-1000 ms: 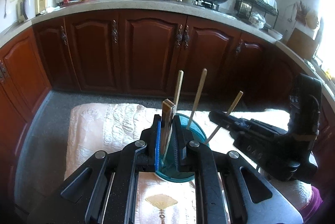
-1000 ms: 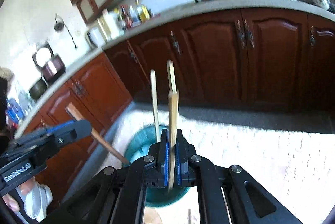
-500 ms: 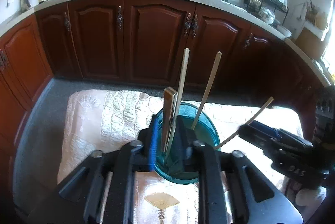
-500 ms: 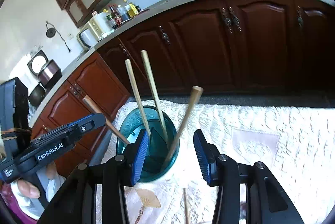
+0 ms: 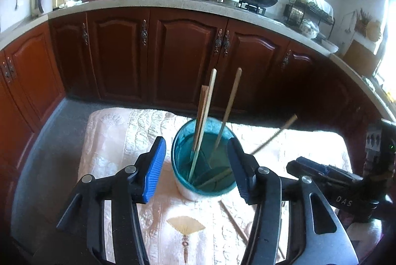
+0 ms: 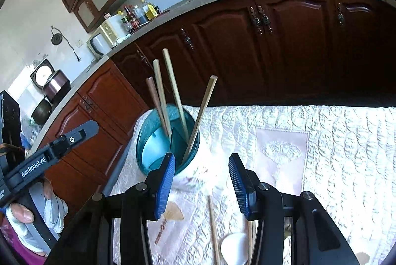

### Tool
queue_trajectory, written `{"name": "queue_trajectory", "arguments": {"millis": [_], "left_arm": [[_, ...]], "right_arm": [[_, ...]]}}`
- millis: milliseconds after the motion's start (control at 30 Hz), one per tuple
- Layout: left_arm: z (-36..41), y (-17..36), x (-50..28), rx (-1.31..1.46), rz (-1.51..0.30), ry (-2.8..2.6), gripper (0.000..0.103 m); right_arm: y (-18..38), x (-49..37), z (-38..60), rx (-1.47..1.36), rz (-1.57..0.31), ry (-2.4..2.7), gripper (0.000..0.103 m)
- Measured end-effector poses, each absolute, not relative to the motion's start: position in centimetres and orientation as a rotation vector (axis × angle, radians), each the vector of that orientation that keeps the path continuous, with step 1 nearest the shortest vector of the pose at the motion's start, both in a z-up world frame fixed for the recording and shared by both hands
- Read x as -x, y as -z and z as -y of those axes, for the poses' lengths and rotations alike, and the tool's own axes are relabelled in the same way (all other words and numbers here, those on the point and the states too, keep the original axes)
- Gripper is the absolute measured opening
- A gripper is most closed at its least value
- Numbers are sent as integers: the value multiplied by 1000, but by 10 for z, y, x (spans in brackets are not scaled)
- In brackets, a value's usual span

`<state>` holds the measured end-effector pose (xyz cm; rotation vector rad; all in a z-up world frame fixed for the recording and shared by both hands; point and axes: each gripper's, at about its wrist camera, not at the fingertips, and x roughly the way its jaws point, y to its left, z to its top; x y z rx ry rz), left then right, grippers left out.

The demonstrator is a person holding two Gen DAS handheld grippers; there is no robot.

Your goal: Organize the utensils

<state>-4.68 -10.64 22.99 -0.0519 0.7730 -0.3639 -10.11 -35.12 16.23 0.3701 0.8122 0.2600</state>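
Both grippers are standing released and empty: the left gripper is straddling the teal cup, the right gripper hovering just near of it. Four chopsticks are leaning upright in the cup, apparently for tidy storage. A loose chopstick and a white spoon are lying on the quilted worktop, judged as awaiting collection.
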Motion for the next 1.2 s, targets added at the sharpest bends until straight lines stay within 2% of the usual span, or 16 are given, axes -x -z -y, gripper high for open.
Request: {"name": "queue_trajectory", "arguments": {"millis": [633, 800, 1200], "left_arm": [[133, -206, 119, -31, -764, 382, 52], [137, -203, 128, -25, -768, 400, 59], [141, -181, 129, 32, -862, 469, 67]], "right_arm": [[-173, 167, 342, -245, -793, -157, 43], [-170, 178, 345, -242, -804, -140, 43], [-133, 197, 377, -269, -876, -81, 44]]}}
